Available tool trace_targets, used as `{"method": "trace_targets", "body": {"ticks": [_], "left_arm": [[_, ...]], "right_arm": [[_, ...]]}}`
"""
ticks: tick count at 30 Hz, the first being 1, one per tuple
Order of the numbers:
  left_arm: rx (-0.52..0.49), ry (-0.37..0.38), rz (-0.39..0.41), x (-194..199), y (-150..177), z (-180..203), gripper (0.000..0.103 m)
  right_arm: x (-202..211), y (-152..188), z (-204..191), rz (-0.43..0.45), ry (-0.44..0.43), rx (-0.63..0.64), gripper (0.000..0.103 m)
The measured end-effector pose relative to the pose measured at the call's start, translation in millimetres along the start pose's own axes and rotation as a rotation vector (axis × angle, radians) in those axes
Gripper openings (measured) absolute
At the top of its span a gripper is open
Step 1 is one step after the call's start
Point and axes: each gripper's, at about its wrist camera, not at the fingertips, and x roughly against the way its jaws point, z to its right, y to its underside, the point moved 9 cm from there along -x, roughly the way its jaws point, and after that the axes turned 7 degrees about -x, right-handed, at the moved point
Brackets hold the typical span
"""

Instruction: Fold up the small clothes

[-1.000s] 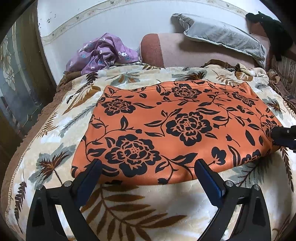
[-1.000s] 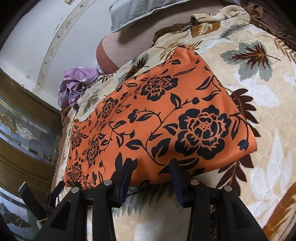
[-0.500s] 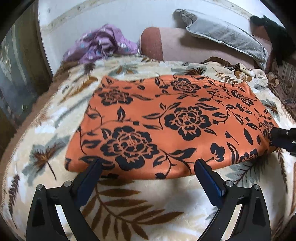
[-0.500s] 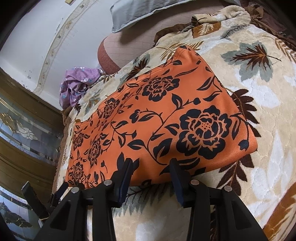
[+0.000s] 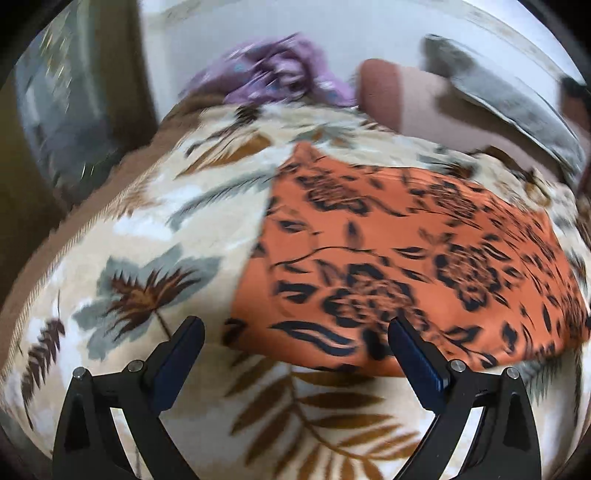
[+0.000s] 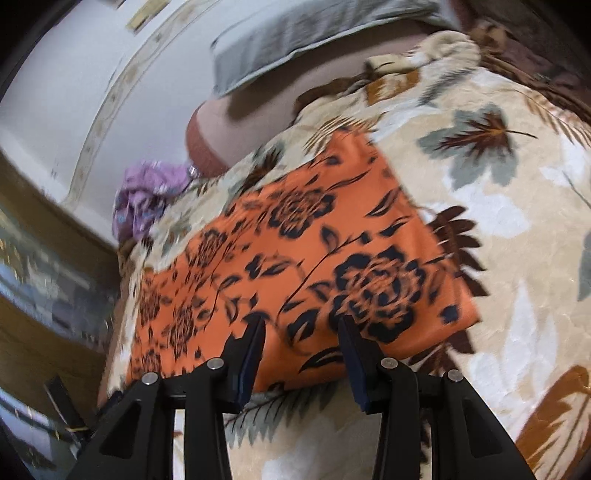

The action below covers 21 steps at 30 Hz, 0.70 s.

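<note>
Left wrist: orange floral cloth (image 5: 406,258) corner btwn wide-apart fingers (image 5: 181,347); right fingers (image 6: 255,343) narrower, cloth edge btwn (unpinched).

Bed under a cream plush blanket (image 5: 122,229) printed with brown and grey leaves. Far edge: brown-and-pink bolster (image 5: 388,96), grey pillow (image 5: 517,107), crumpled purple floral cloth (image 5: 280,77). White wall (image 5: 295,26) with patterned border strip; dark wooden glazed panel (image 6: 48,258) along the left edge.

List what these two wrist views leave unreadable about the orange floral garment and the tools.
- Orange garment, left wrist view: motion blur hides seams and layers.
- Its near edge, right wrist view: the right tool covers it; contact unclear.
- Left tool: open; touching the blanket cannot be told.
- Purple cloth: blurred, type unreadable.
</note>
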Motion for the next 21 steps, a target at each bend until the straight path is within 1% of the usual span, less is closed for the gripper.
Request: {"method": "trace_targets", "body": {"ticks": [2, 4, 5, 6, 7, 8, 12, 14, 16, 18, 19, 21], "left_arm": [[0.013, -0.041, -0.065, -15, 8, -9, 0.099], [0.039, -0.015, -0.113, -29, 16, -9, 0.099], [0.063, 0.000, -0.127, -32, 19, -10, 0.101], [0.075, 0.000, -0.131, -34, 19, -12, 0.101], [0.073, 0.002, -0.134, -34, 18, -12, 0.101], [0.073, 0.004, -0.141, -34, 17, -13, 0.101], [0.089, 0.015, -0.141, -25, 18, -16, 0.101], [0.091, 0.023, -0.136, -18, 21, -18, 0.101], [0.097, 0.062, -0.138, -12, 26, -15, 0.101], [0.102, 0.140, -0.148, -8, 32, -5, 0.101], [0.101, 0.171, -0.150, -6, 35, 0, 0.101], [0.093, 0.215, -0.144, -3, 38, 9, 0.101]], "right_arm": [[1, -5, 5, 0.009, -0.005, -0.028, 0.045], [-2, -8, 9, 0.006, -0.002, -0.045, 0.045], [-7, -9, 13, 0.001, 0.021, -0.044, 0.045], [-12, -8, 18, -0.013, 0.050, -0.046, 0.045], [-23, -5, 27, -0.055, 0.084, -0.064, 0.048], [-30, -3, 34, -0.085, 0.088, -0.092, 0.049], [-20, -8, 32, -0.056, 0.047, -0.125, 0.050], [-16, -6, 32, -0.061, 0.019, -0.144, 0.051], [-11, -1, 30, -0.073, -0.012, -0.165, 0.052], [-5, 3, 29, -0.076, -0.032, -0.172, 0.053], [-3, 6, 29, -0.078, -0.038, -0.172, 0.055], [0, 12, 29, -0.089, -0.045, -0.173, 0.056]]}}
